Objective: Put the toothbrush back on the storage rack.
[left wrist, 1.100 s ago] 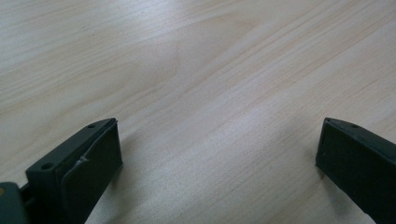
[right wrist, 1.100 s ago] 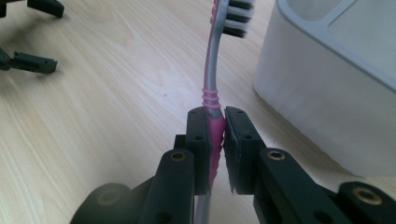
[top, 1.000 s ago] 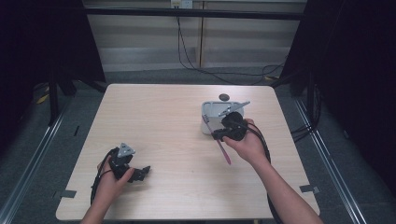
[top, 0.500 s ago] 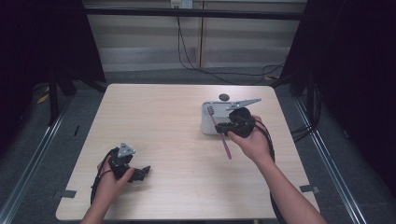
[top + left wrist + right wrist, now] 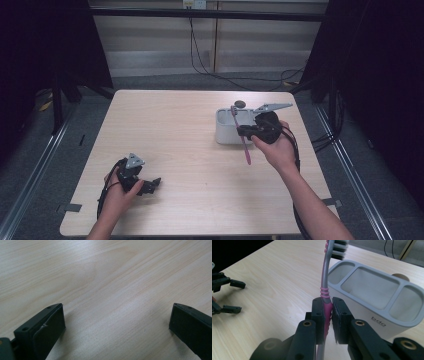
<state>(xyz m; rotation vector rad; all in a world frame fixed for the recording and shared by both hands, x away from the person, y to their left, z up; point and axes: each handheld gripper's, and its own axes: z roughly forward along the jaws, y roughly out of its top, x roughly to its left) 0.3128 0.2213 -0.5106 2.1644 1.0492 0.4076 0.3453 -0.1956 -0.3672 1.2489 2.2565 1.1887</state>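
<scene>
Right tool (image 5: 327,312): clenched on the pink toothbrush (image 5: 326,290), gripping its handle, bristle head up.
Toothbrush place: held just beside the grey holder (image 5: 226,131), head near its rim.
Holder: three compartments, standing on the desk (image 5: 180,130).
Left tool (image 5: 149,186): released, jaws wide apart, low over the desk.

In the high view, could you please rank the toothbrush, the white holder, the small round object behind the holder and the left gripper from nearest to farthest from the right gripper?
1. toothbrush: clamped in the right gripper.
2. white holder: just beside it, on the table's right half.
3. small round object: behind the holder, toward the far edge.
4. left gripper: near-left corner, far across the table.
</scene>
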